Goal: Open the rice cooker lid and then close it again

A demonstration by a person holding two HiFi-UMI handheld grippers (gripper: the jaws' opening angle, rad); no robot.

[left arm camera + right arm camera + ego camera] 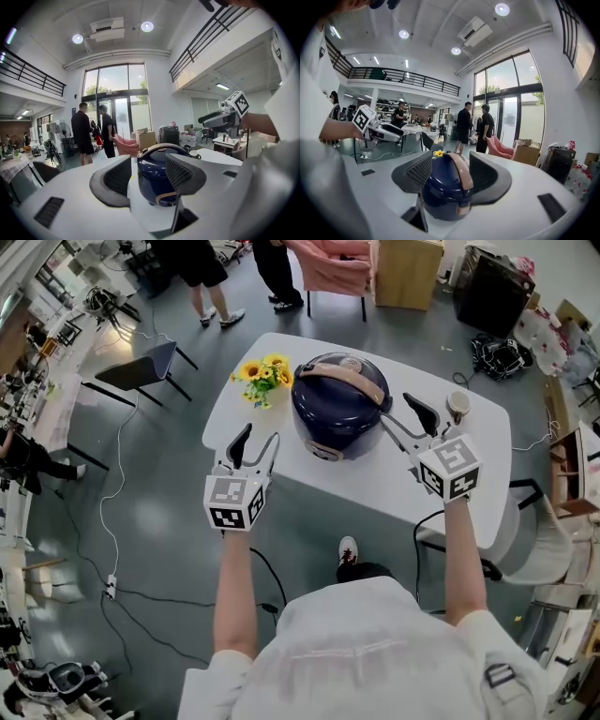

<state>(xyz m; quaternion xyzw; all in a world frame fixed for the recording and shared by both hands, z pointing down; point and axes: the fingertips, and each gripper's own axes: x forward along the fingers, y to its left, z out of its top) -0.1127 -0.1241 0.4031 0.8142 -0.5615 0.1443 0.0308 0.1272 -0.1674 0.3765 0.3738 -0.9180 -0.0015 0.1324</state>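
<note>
Bright, even light from tall windows (pixel 115 93) and ceiling lamps (pixel 147 26); both gripper views bulge, dark-cornered.

No readable text, brand or number in view; only black-and-white square markers on left gripper (pixel 260 435) and right gripper (pixel 396 409).

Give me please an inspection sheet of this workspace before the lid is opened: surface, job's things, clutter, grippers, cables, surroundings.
Surface: white table, no spills seen.
Job's things: dark blue rice cooker mid-table, lid shut, handle laid over the top.
Clutter: yellow flowers left of the cooker, small cup right of it.
Grippers: left gripper and right gripper both open and empty, one at each side of the cooker.
Cables: white cable and black cable on the floor; none seen on the table.
Surroundings: dark chair, pink armchair, people standing beyond the table.
</note>
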